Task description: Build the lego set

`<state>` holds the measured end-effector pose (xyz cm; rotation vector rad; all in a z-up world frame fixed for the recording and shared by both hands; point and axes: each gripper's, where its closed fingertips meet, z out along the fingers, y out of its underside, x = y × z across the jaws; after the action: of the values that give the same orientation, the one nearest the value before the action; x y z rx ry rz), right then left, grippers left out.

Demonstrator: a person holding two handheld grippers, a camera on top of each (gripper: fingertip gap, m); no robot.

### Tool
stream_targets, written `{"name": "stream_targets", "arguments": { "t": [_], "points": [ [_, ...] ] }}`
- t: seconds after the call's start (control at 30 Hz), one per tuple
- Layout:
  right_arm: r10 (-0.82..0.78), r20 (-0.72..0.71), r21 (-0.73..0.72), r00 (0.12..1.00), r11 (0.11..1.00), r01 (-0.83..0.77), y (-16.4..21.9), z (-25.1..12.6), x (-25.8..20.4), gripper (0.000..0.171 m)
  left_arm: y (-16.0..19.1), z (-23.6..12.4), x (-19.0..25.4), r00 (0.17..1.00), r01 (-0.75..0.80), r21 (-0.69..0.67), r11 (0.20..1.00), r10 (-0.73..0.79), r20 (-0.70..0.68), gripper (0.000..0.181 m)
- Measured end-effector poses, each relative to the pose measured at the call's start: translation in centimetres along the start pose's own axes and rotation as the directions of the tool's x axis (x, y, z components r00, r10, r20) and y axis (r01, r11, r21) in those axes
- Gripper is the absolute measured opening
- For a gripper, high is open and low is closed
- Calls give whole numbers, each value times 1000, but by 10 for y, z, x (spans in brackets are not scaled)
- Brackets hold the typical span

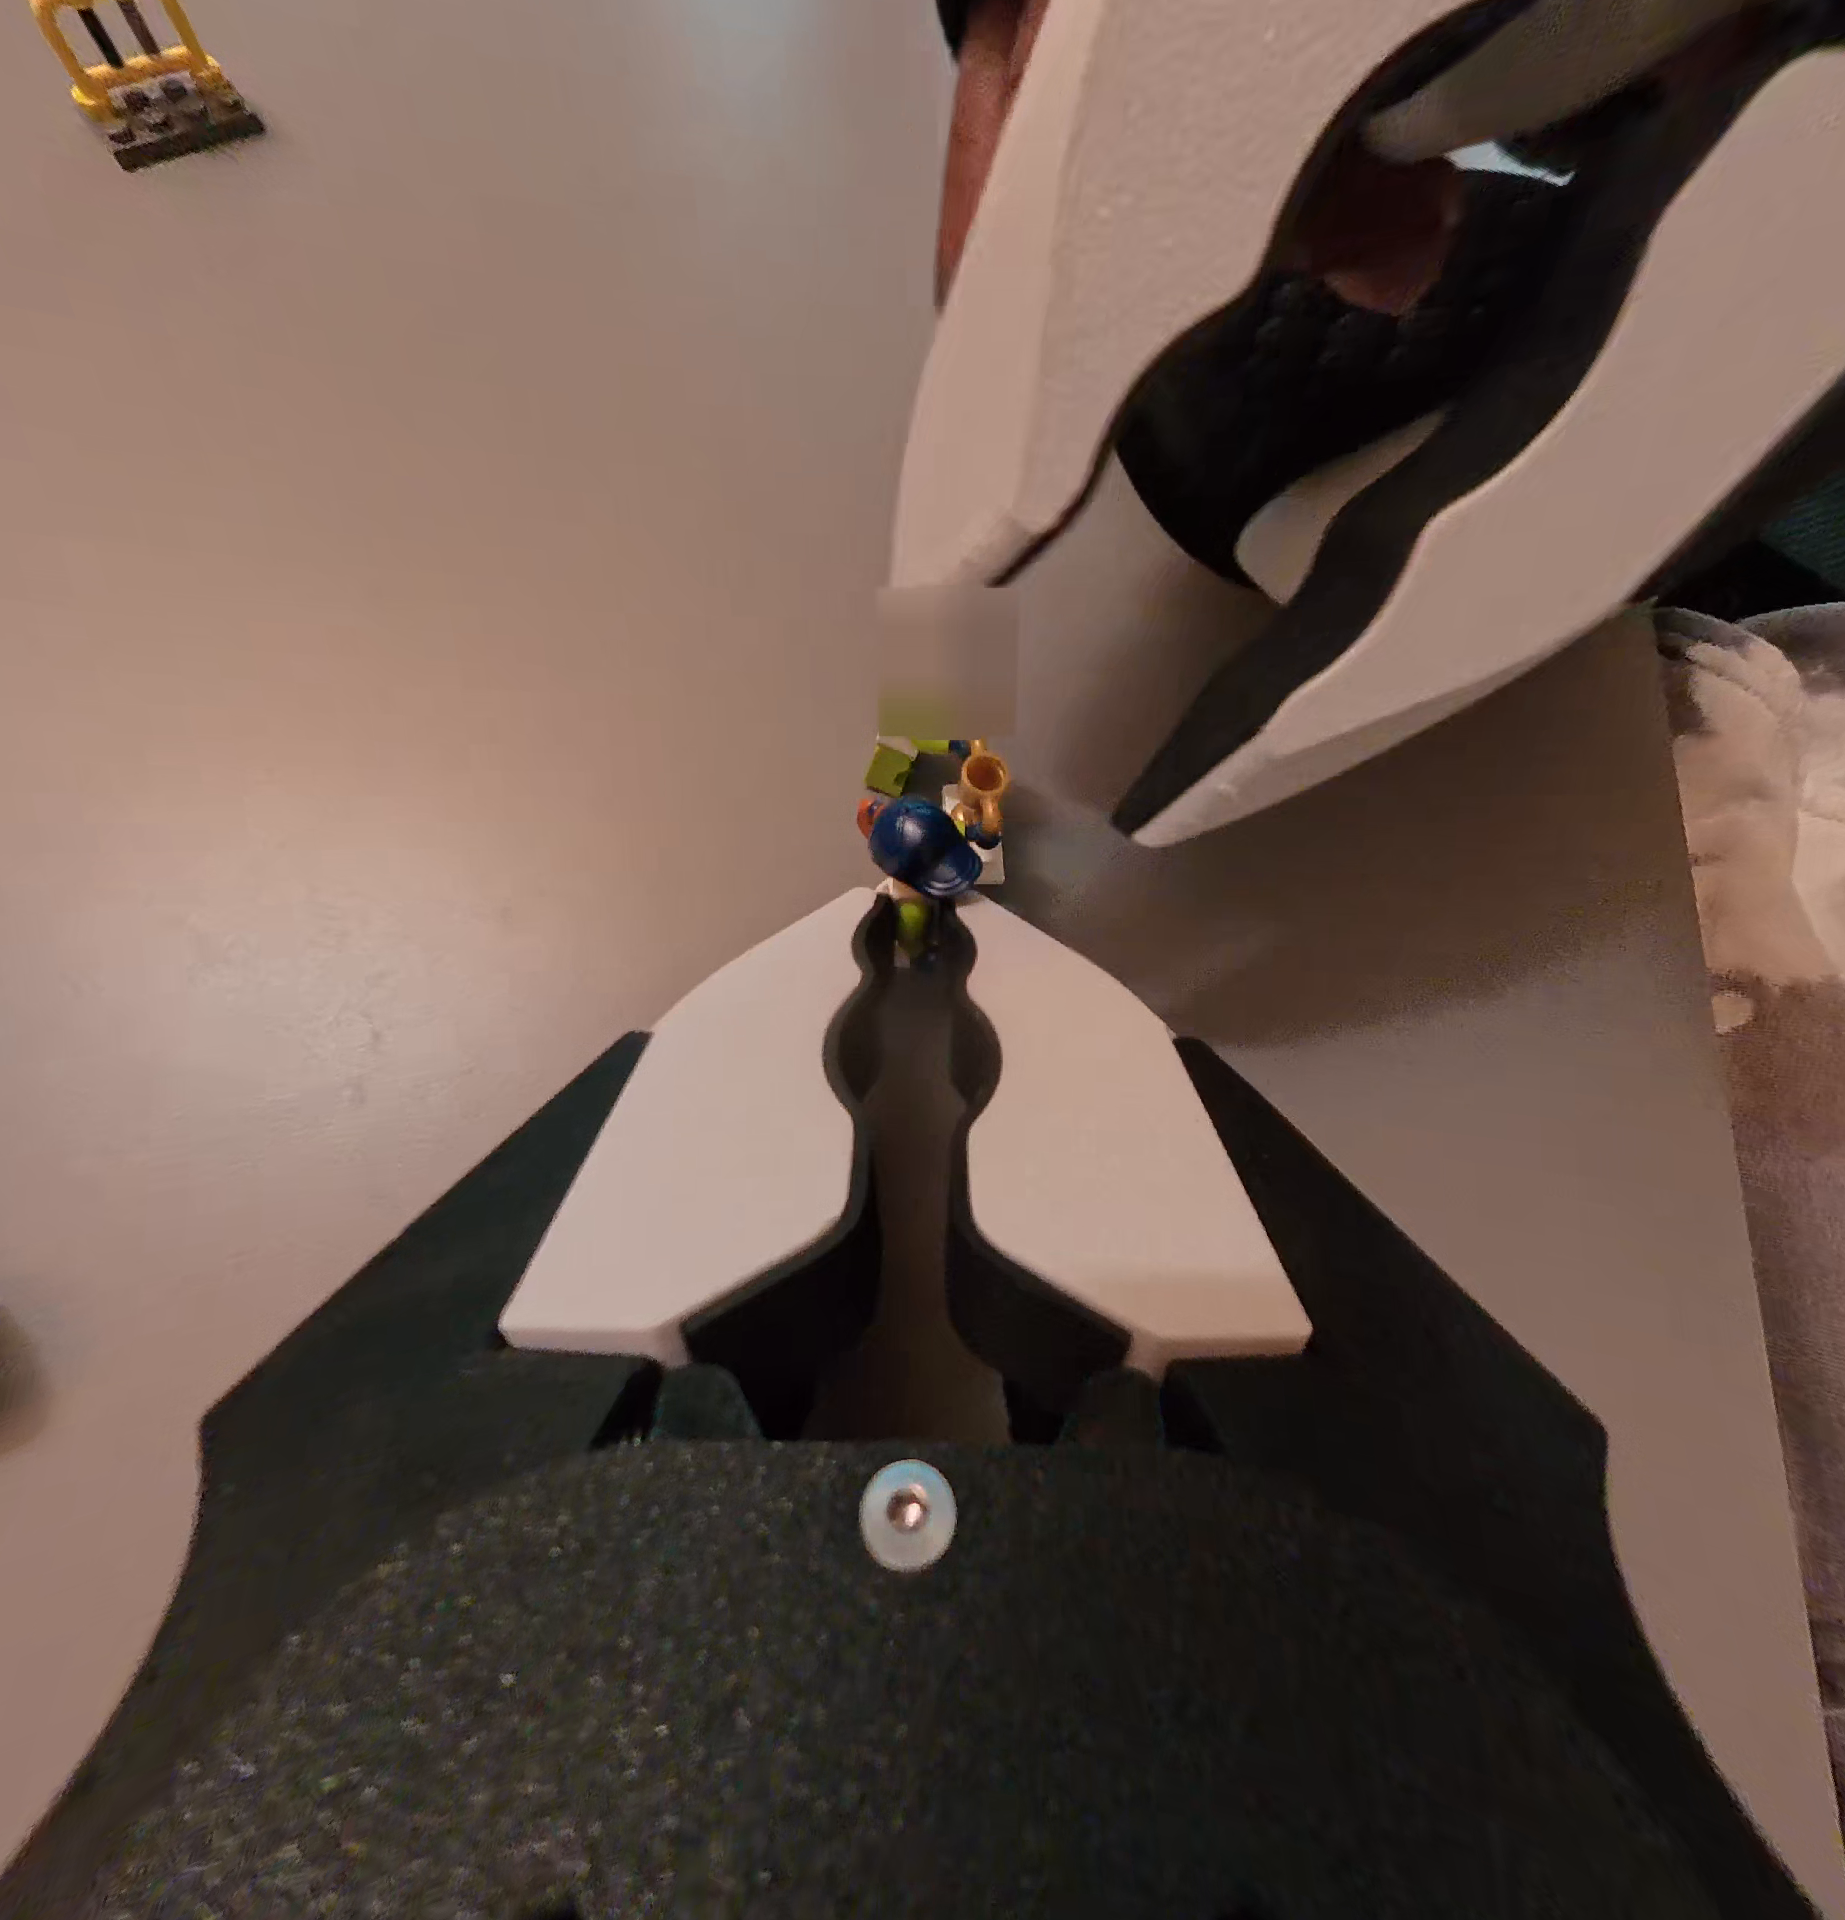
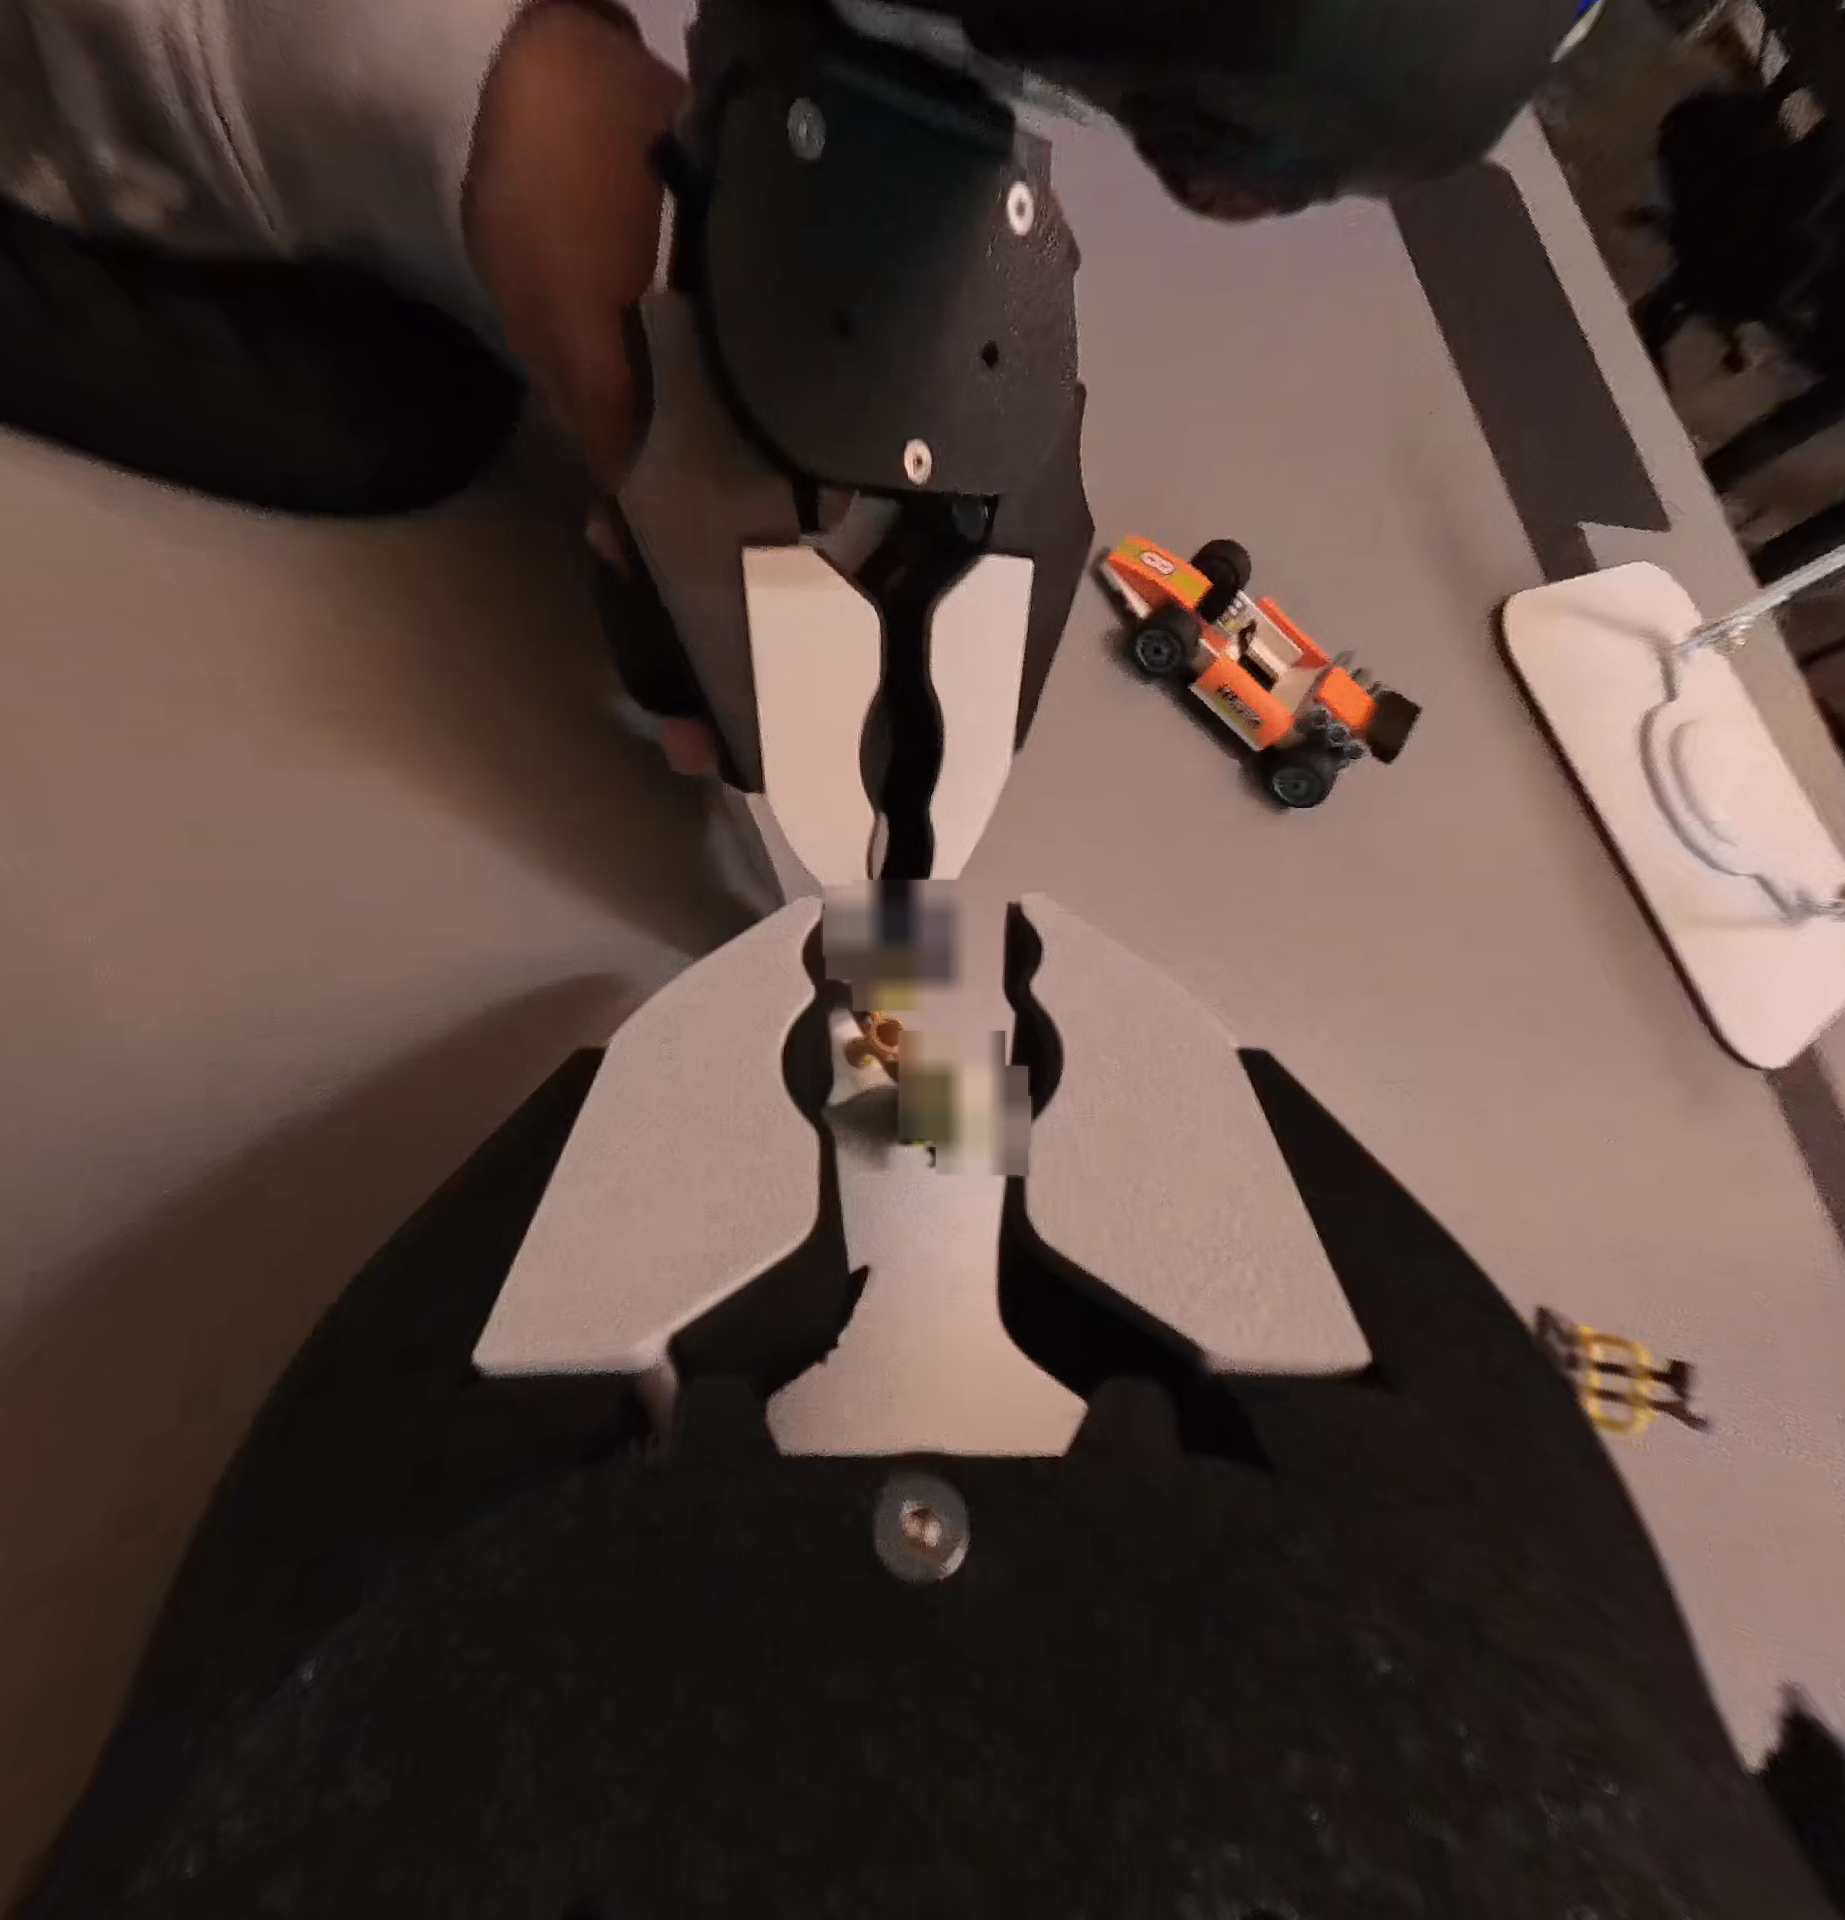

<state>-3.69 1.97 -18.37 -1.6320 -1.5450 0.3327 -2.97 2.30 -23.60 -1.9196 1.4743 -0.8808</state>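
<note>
A: Grey table (image 1: 326,675). Left gripper (image 1: 913,914), jaws nearly together, pinches the minifigure (image 1: 920,847) at frame centre; gold cup (image 1: 982,781) just beyond.
B: Right gripper (image 2: 923,925)?
A: Jaws parted, straddling it, holding nothing. Shallow pinch: a nudge could twist it free. Race car (image 2: 1256,670) sits upper right, well apart.

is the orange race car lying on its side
No, the orange race car sits upright on its wheels on the grey table.
</note>
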Motion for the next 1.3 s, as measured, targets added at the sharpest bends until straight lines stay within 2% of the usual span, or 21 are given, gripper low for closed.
{"name": "stream_targets", "arguments": {
  "t": [0.03, 0.1, 0.2, 0.27, 0.33, 0.43, 0.5, 0.57, 0.7, 1.0, 1.13, 1.3],
  "points": [
    [5, 10, 9, 1000, 1000, -5, -4, -1, -2, 25, 0, 0, 1, 1000, -3, -3, 1000, 3, 3, 8],
    [-98, -20, -19, 995, 995, 98, -4, 1, -5, 23, 0, 0, 2, 1000, -1, -5, 1000, 1, 4, 8],
    [-273, -58, -92, 960, 959, 267, 3, 10, -10, 23, 1, 0, 2, 1000, -1, -8, 1000, 1, 10, 8],
    [-301, -51, -116, 952, 949, 294, 7, 15, -12, 26, 1, 0, 2, 1000, -7, -8, 1000, 7, 16, 8],
    [-194, -3, -99, 981, 976, 193, 7, 16, -11, 28, 1, 0, 2, 999, -26, -9, 1000, 26, 31, 8],
    [132, 101, -152, 986, 981, -116, 10, 16, -2, 30, 1, 0, 2, 997, -51, -7, 999, 51, 64, 8],
    [397, 155, -258, 905, 900, -351, 16, 17, -1, 34, 1, 1, 1, 995, -47, -5, 999, 47, 88, 8],
    [535, 156, -308, 830, 825, -474, 17, 18, 0, 33, 1, 1, 0, 992, -41, -3, 999, 41, 117, 8],
    [563, 82, -385, 822, 779, -495, 23, 19, -2, 34, 0, 0, -3, 982, -2, 0, 1000, 3, 187, 8],
    [574, -14, -430, 818, 736, -524, 21, 21, 2, 25, 0, 1, -5, 953, 58, -9, 998, -53, 297, 8],
    [584, 0, -452, 812, 724, -521, 21, 20, -2, 18, 0, 1, -5, 945, 31, -27, 999, -20, 327, 9],
    [555, 64, -460, 830, 754, -469, 21, 19, -3, 17, -1, 2, -3, 954, 26, -21, 999, -18, 301, 9]
  ]
}}
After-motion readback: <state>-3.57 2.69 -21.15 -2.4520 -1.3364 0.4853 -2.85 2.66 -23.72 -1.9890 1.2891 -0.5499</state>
